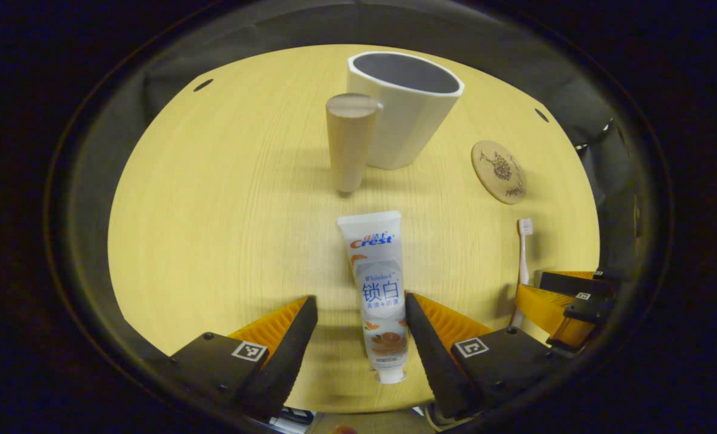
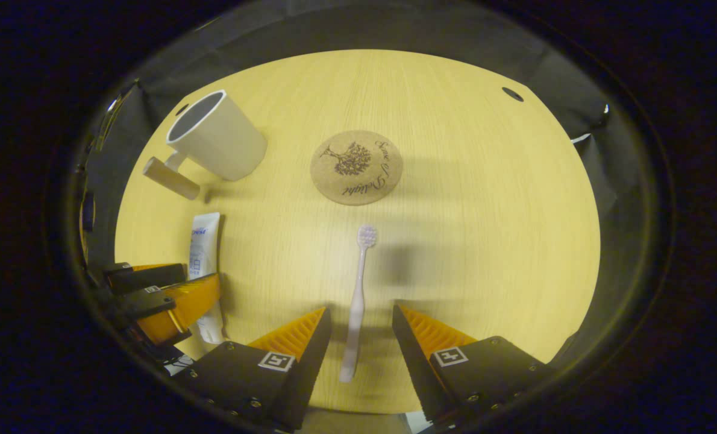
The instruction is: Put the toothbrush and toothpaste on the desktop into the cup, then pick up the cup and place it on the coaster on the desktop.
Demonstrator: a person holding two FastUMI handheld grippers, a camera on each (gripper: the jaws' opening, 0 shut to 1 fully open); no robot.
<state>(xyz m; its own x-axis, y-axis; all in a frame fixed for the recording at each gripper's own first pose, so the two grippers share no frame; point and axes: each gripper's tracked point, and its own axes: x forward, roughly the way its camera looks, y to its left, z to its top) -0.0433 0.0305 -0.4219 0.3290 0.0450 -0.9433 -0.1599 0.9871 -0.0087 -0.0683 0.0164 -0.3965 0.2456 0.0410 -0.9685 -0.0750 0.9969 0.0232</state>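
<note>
Crest toothpaste tube [image 1: 378,295] lies flat on wood surface [image 1: 214,241], "Crest" + Chinese print legible, cap end toward cam. Left tool [image 1: 361,307] open, fingers either side of tube, not touching. Toothbrush [image 2: 356,301] flat on surface, head pointing at cork coaster [image 2: 356,167]; right tool [image 2: 358,319] open w/ handle between fingers, no contact. Coaster has tree graphic + script text, too small to read reliably. White cup [image 1: 403,108] upright, wooden handle [image 1: 349,141] facing cam, inside not visible. Brush's lower handle partly hidden behind the right tool in left gripper view.

Left gripper [image 1: 361,307] fingers spread, right gripper [image 2: 361,319] fingers spread
</note>
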